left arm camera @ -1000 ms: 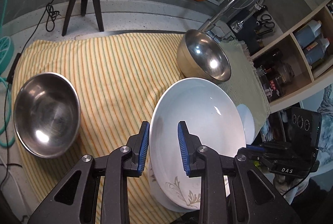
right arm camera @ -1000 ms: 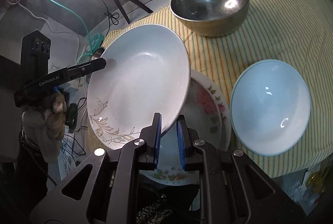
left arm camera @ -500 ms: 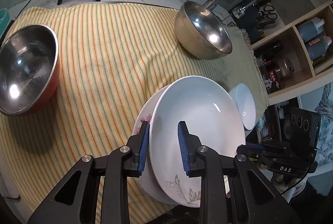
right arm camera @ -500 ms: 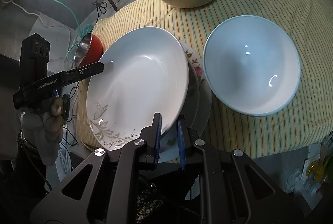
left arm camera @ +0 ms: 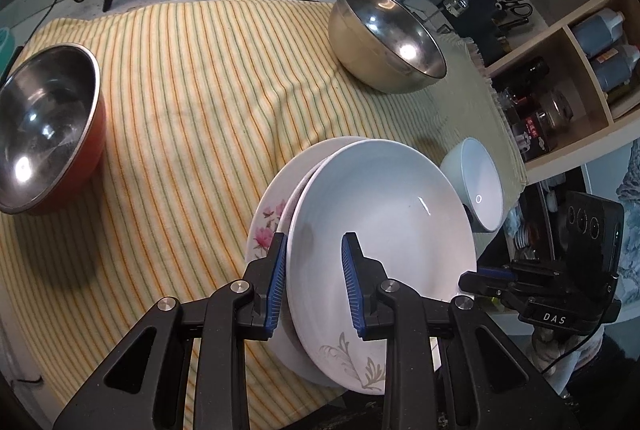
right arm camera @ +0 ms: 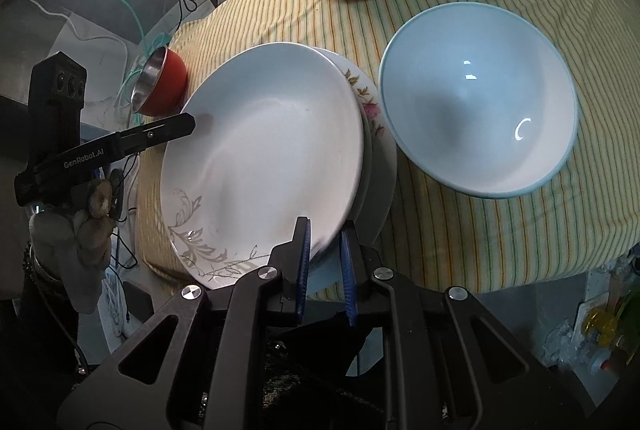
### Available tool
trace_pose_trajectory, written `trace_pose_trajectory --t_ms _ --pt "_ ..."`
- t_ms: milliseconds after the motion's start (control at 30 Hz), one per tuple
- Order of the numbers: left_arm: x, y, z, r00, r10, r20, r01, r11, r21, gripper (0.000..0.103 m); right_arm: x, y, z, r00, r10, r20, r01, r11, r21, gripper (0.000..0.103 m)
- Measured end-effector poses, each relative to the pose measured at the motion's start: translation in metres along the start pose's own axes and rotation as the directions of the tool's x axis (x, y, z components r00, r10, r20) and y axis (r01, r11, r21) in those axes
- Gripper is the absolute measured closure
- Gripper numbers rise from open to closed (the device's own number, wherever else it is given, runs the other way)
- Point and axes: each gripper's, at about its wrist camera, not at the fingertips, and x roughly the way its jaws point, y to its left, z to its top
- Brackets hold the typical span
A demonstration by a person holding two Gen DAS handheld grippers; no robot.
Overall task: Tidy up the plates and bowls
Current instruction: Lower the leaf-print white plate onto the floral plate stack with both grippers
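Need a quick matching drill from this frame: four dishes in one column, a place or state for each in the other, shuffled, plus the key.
Things:
1. leaf plate
2. flower plate
3. blue-rimmed bowl
4. red bowl

Places or states:
A. alone at the cloth's far left edge
B. lying under the tilted plate
C. held tilted by both tongs
D. empty, just right of the plates

Pairs: 1-C, 2-B, 3-D, 4-A

"DAS" on the right gripper point(left arm camera: 313, 286) — "GenRobot.AI" on the left gripper point(right arm camera: 188, 122).
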Motion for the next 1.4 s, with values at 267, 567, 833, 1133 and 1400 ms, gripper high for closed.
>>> trace_pose_trajectory --t_ms 267,567,833,1133,1400 --pt "0.000 -0.005 -0.001 0.999 0.037 -0.004 -0.037 0.999 0.029 0.078 0.002 0.001 -0.002 1.000 -0.020 -0.013 0.020 1.000 -0.017 0.088" --pt "0.002 -0.013 0.000 0.994 0.105 0.001 -0.105 0.991 0.086 0.077 0.003 0.008 -0.003 0.999 -0.049 -0.013 0.048 0.998 -0.050 0.086" --pt "0.002 -0.016 -0.001 0.992 0.123 0.001 -0.122 0.988 0.099 0.077 0.004 0.008 -0.002 0.999 -0.050 -0.014 0.049 0.997 -0.052 0.086" --pt "-0.005 -0.020 -0.001 0.988 0.150 0.034 -0.153 0.982 0.112 0.074 0.002 0.005 -0.001 0.999 -0.043 -0.008 0.042 0.998 -0.045 0.085" --pt "-0.014 -0.022 0.000 0.985 0.161 0.066 -0.169 0.976 0.138 0.074 0.000 0.003 0.000 0.999 -0.033 -0.008 0.033 0.999 -0.038 0.085"
